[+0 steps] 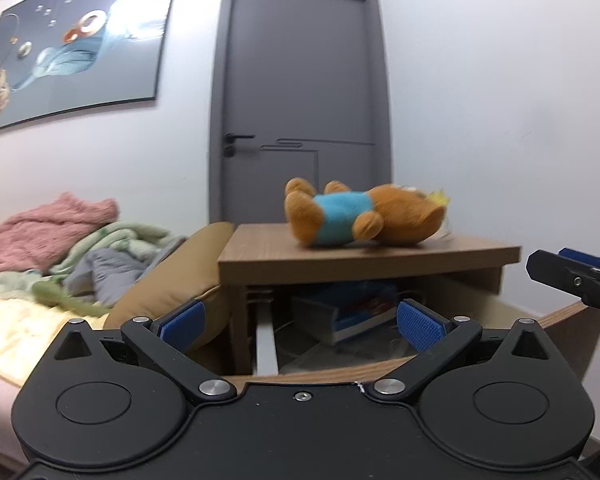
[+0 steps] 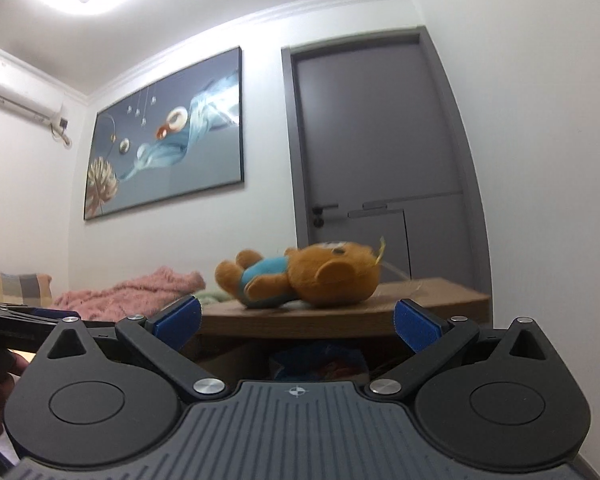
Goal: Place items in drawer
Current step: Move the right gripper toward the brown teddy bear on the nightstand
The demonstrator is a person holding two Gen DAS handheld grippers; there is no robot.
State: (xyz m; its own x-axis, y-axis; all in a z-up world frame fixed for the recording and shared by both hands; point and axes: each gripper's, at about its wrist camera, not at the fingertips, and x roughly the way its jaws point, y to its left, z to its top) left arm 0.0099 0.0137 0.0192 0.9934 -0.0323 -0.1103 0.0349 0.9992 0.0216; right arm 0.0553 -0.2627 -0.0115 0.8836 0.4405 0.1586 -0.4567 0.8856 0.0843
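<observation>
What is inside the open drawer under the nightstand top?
The drawer holds a blurred blue and white box beside something clear. The nightstand top and the left claw cover the rest.

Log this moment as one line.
left hand-held gripper: open | right hand-held gripper: open | teddy bear: on nightstand | drawer: open

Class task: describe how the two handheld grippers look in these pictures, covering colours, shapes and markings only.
Both are matte black, with two round discs at the base, angled link bars joined by silver rivets, and blue ribbed pads. The left gripper has a plain black centre plate with one small screw. The right gripper has a grey grooved centre plate bearing a small white crosshair mark. No cables or sleeves show.
</observation>
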